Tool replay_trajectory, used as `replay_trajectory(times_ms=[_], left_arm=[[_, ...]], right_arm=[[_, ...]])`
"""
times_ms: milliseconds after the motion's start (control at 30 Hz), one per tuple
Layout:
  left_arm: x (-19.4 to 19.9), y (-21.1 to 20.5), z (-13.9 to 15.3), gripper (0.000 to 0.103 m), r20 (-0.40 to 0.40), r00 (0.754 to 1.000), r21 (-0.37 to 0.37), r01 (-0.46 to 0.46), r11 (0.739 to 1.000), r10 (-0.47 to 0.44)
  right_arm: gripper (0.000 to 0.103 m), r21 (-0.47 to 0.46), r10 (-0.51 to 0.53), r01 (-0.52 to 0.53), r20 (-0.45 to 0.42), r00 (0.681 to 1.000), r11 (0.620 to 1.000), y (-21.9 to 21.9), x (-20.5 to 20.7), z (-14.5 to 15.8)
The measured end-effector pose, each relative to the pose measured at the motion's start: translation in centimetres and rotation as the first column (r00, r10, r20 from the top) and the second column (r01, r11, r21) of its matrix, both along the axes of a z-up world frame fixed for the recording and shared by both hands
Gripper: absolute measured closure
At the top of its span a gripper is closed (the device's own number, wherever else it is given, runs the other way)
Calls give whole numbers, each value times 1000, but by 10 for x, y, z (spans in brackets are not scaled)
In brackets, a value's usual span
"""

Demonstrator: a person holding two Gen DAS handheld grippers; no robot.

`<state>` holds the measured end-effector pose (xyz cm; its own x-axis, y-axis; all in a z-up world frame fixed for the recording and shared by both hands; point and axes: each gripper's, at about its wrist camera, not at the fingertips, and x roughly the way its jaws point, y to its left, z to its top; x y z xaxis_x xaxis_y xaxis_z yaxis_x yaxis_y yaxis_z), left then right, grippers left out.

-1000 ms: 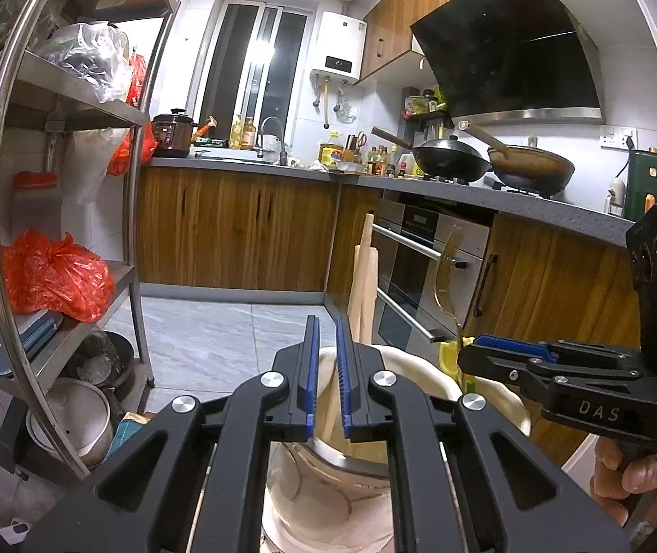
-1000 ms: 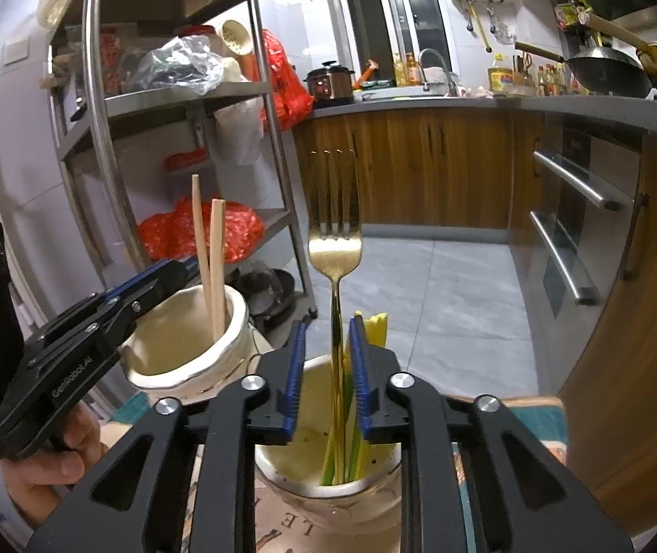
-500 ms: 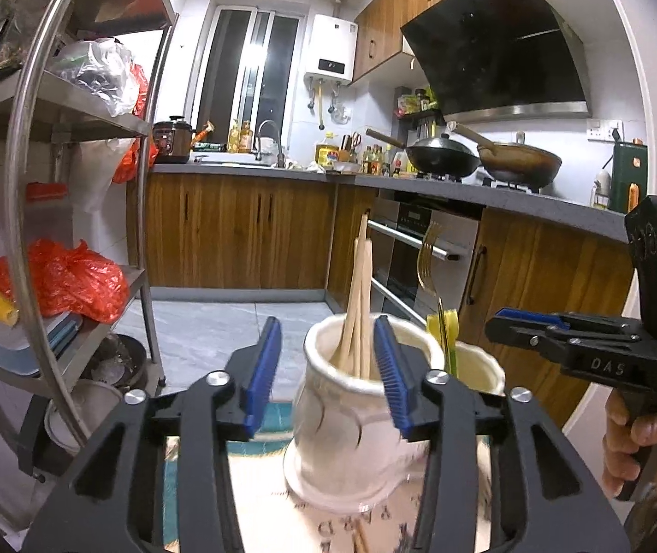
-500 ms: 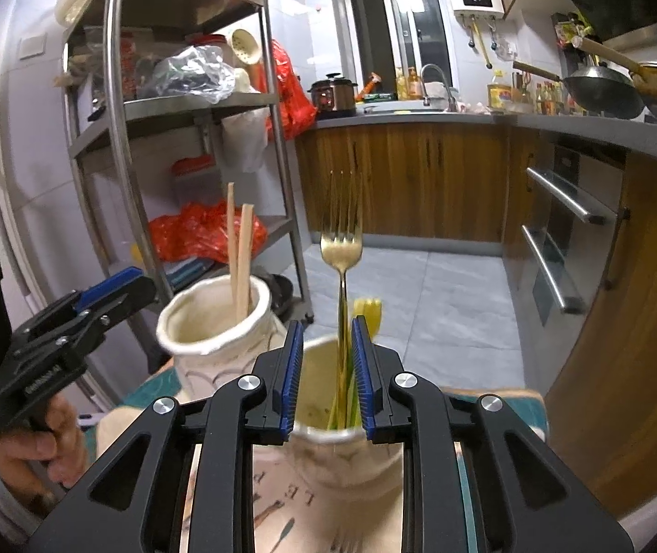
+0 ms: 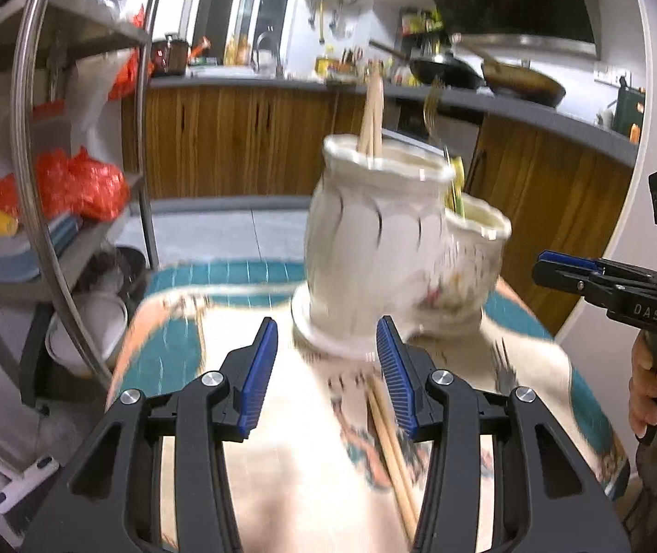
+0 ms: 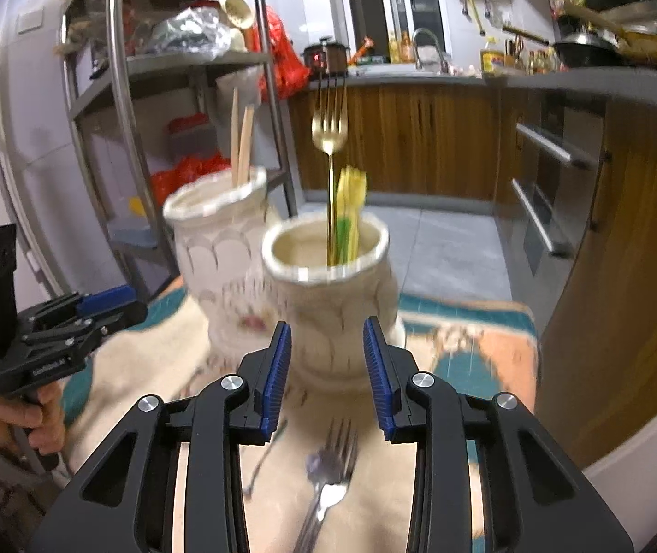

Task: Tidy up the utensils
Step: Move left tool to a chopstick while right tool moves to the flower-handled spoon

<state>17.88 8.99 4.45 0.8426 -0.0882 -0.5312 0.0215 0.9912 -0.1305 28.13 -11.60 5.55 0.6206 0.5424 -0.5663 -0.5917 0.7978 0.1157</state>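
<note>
Two cream ceramic jars stand on a patterned cloth. The taller jar holds wooden chopsticks. The shorter jar holds a gold fork and yellow-green utensils. A pair of chopsticks lies on the cloth under my left gripper, which is open and empty in front of the taller jar. A silver fork lies on the cloth under my right gripper, which is open and empty in front of the shorter jar.
The cloth covers a small table. A steel shelf rack with red bags stands to the left. Wooden kitchen cabinets and an oven line the back and right, with pans on the stove.
Both grippers opened, let go of the chopsticks and the gold fork in the jars, and pulled back and down toward the cloth. Loose chopsticks and a silver fork came into view.
</note>
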Motion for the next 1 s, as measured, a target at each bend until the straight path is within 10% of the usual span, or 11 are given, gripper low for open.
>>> replay_trajectory(times_ms=[1000], left_arm=[[-12, -27, -53, 73, -229, 966, 29, 128, 991, -118]], right_arm=[[72, -221, 72, -102, -140, 988, 970, 24, -38, -65]])
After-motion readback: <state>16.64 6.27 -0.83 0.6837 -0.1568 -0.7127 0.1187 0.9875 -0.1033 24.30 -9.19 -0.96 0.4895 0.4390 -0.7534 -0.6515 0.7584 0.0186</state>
